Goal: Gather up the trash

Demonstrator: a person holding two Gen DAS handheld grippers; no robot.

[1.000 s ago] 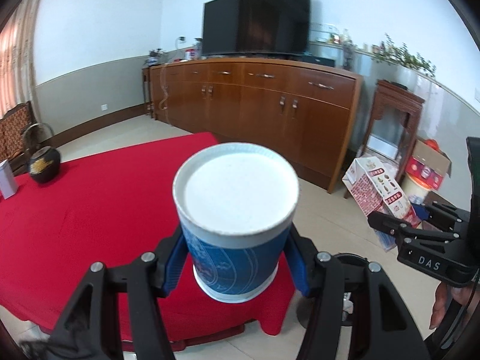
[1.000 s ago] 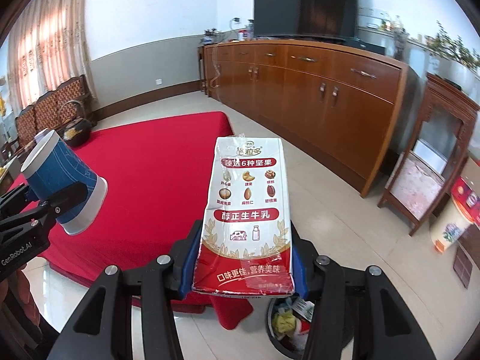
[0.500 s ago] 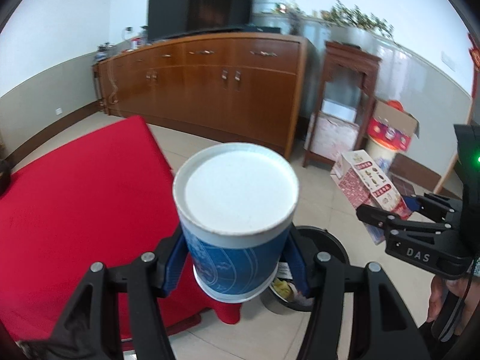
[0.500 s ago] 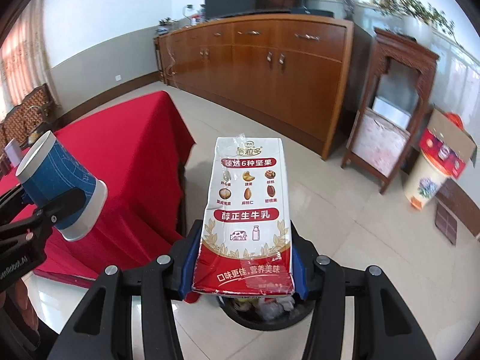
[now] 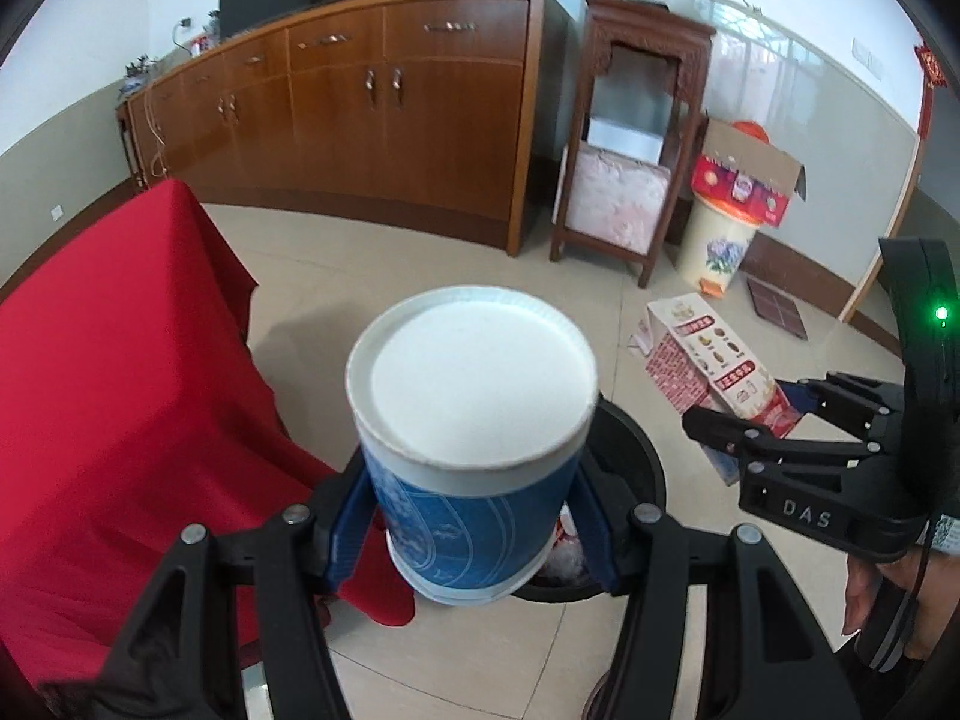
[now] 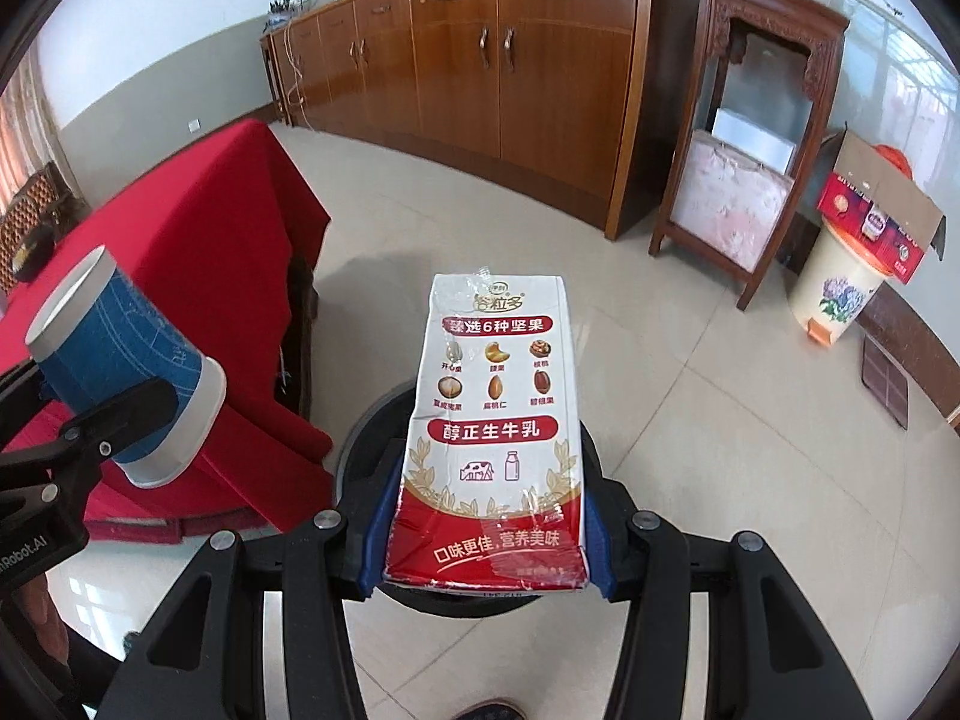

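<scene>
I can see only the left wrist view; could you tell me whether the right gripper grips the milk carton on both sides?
Observer: Yes, the right gripper presses its blue pads on both lower sides of the milk carton.
Operator: Where is the bin from there?
Observer: The black bin shows its rim just behind the carton, on the floor.
Operator: And my cup?
Observer: The blue cup sits tilted in the left gripper, apart from the carton.
</scene>
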